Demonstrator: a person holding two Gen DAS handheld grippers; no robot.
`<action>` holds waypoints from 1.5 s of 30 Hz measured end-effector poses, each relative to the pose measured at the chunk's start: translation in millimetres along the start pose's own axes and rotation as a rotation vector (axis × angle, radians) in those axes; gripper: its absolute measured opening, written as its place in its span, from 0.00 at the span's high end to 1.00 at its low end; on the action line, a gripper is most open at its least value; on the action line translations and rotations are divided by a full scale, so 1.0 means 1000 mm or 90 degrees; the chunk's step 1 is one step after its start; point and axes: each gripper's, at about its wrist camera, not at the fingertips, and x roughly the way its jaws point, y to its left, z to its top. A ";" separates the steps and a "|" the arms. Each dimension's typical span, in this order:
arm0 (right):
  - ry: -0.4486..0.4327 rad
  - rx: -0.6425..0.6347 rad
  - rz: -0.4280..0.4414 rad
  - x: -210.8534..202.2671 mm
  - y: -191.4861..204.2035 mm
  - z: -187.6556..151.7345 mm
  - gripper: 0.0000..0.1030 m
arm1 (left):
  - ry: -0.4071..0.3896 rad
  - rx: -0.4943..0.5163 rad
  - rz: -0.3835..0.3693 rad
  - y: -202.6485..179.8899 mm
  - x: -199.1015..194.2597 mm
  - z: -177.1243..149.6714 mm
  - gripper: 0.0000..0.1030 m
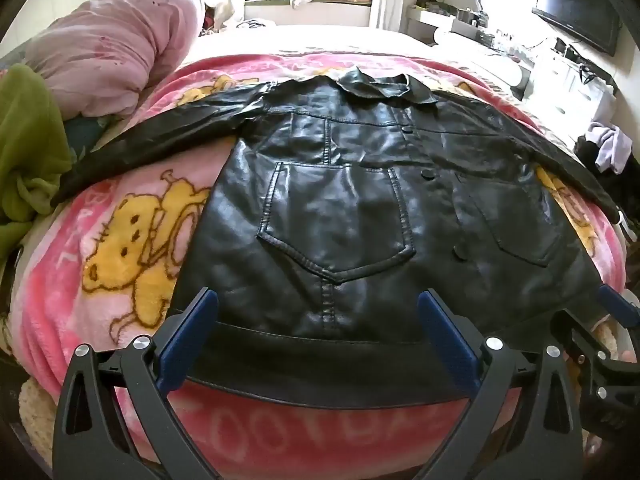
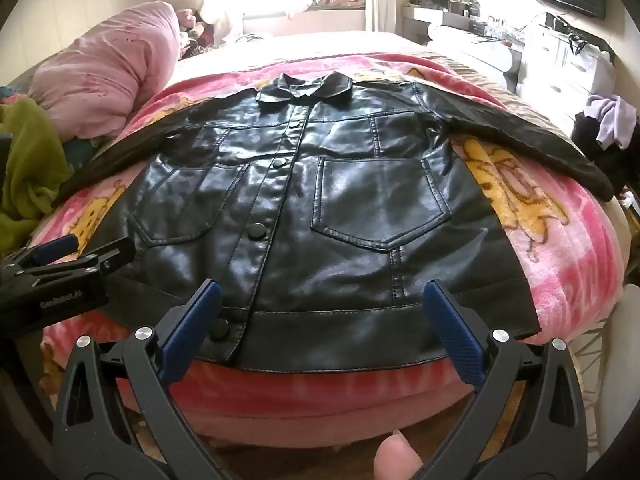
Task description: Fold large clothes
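Black leather jacket (image 2: 320, 208) lies front-up and buttoned on the pink cartoon blanket (image 2: 560, 248) that covers the bed, its collar (image 2: 306, 90) toward the far edge and its hem band (image 2: 360, 332) along the near edge, both sleeves spread out toward the left and right edges. We see our left gripper (image 1: 318, 320) with its blue-padded fingers wide apart and nothing between them, poised just above the hem near its left part; our right gripper (image 2: 322, 312) is likewise spread and holding nothing, over the hem by the lowest snap (image 2: 219, 329).

We judge that no fold has begun. The leather looks stiff and glossy, so the pads may slide off if we pinch only the top layer or too shallow a bite of the hem. The material may also spring back out of a fold. The hem sits right at the near edge of the bed, so a clumsy tug could drag the jacket off. The plush blanket could get caught in the jaws along with the hem.
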 end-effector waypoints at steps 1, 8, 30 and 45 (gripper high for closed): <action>0.001 -0.001 -0.003 0.000 0.000 0.000 0.08 | 0.000 0.000 -0.002 0.000 0.000 0.000 0.04; 0.000 -0.001 -0.001 0.000 0.001 0.000 0.08 | 0.002 0.000 -0.002 0.000 0.000 0.000 0.04; -0.001 -0.004 -0.001 0.001 0.003 0.001 0.08 | 0.003 0.001 -0.002 0.000 0.000 0.000 0.04; -0.001 -0.004 -0.002 0.002 0.005 0.002 0.08 | 0.002 0.000 -0.001 0.000 0.001 0.000 0.04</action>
